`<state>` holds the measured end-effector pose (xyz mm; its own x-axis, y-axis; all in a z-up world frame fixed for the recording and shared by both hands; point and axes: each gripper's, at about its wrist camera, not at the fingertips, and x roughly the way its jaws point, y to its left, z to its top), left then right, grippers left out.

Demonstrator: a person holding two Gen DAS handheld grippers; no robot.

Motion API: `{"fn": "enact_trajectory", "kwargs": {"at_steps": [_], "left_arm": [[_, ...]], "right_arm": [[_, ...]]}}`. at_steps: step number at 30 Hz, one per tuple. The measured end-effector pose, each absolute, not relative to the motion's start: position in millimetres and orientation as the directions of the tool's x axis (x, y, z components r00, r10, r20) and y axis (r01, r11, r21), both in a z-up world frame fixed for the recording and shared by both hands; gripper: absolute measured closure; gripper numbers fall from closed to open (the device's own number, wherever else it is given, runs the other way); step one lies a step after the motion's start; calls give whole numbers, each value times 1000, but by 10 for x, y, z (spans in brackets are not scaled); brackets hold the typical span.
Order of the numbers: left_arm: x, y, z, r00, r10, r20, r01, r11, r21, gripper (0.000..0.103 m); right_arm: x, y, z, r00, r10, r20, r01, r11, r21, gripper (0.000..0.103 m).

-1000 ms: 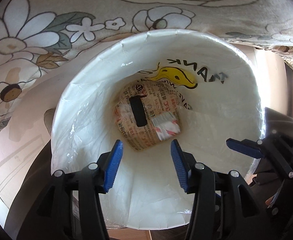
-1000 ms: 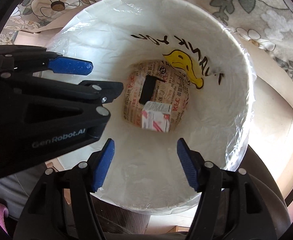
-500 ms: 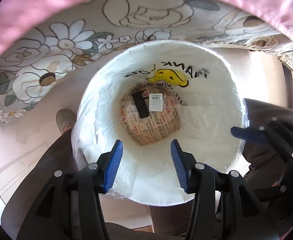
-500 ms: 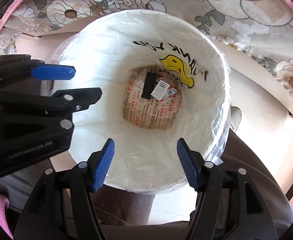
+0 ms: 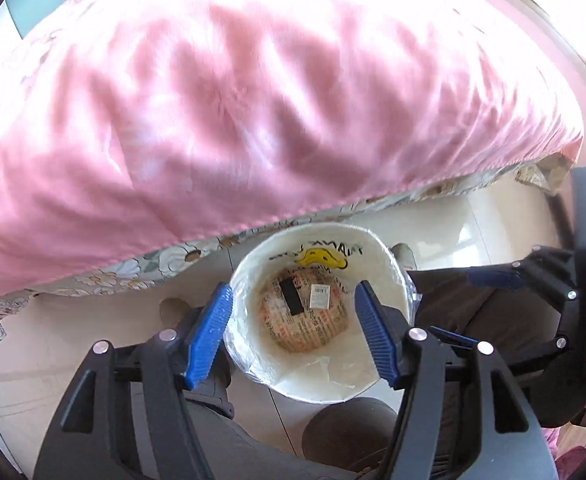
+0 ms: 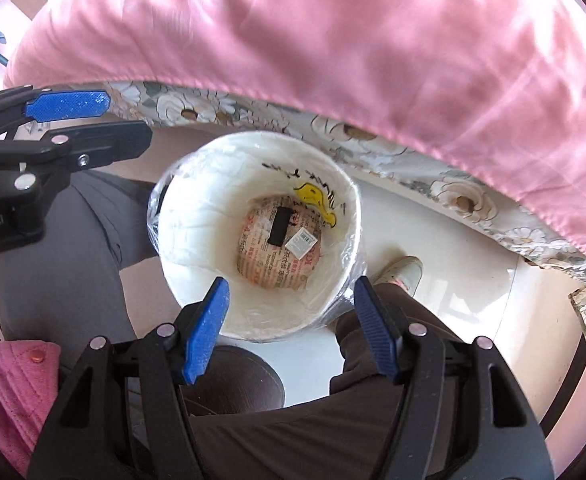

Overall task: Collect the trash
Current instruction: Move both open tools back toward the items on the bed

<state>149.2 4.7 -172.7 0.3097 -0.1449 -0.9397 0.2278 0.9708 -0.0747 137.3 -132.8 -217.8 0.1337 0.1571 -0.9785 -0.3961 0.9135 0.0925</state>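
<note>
A white trash bin [image 5: 373, 376] lined with a clear bag stands on the floor below both grippers; it also shows in the right wrist view [image 6: 197, 216]. At its bottom lie a printed paper wrapper [image 5: 305, 332], a black strip [image 5: 291, 297] and a small white carton [image 5: 320, 295], seen too in the right wrist view [image 6: 303, 242]. My left gripper [image 5: 293, 336] is open and empty, high above the bin. My right gripper [image 6: 291, 332] is open and empty, also above the bin. The left gripper shows at the left of the right wrist view [image 6: 69, 120].
A bed with a pink cover [image 5: 253, 100] and a floral sheet [image 6: 413, 160] fills the upper half of both views. The person's legs in dark trousers [image 6: 373, 400] and a shoe [image 6: 401, 272] stand beside the bin on a pale tiled floor [image 5: 473, 220].
Both grippers have risen well away from the bin, which now looks smaller. The white carton has dropped and come to rest at the bottom. The pink cover has come into view.
</note>
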Motion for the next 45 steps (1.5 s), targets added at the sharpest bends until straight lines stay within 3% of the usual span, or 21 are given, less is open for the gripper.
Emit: {"fn": "enact_trajectory", "kwargs": {"at_steps": [5,11,27,36,45], "left_arm": [[1522,18,-1191,406,-157,-900,243,968,-59,20],[1698,-3,-631,473,-147,-869,220,974,-45,15],[2786,-14,111,558,-69,-827,108,994,-10,14],[3696,-20,309,564,-94,-820,33,995,-91,14],[4548,-12,60,531,-75,-844,-79,987,-137,14]], "right_arm": [[1481,-1491,-1627,260,142,-955,-353,935,44,33],[1641,-1679,-1014,380,122,-917,-317,948,-5,29],[2807,-1959,348,572,102,-814,-203,979,-20,25],[3838,-2031,611,569,119,-813,-98,992,77,22],[4919,-2083,420,520,149,-841,55,977,207,21]]}}
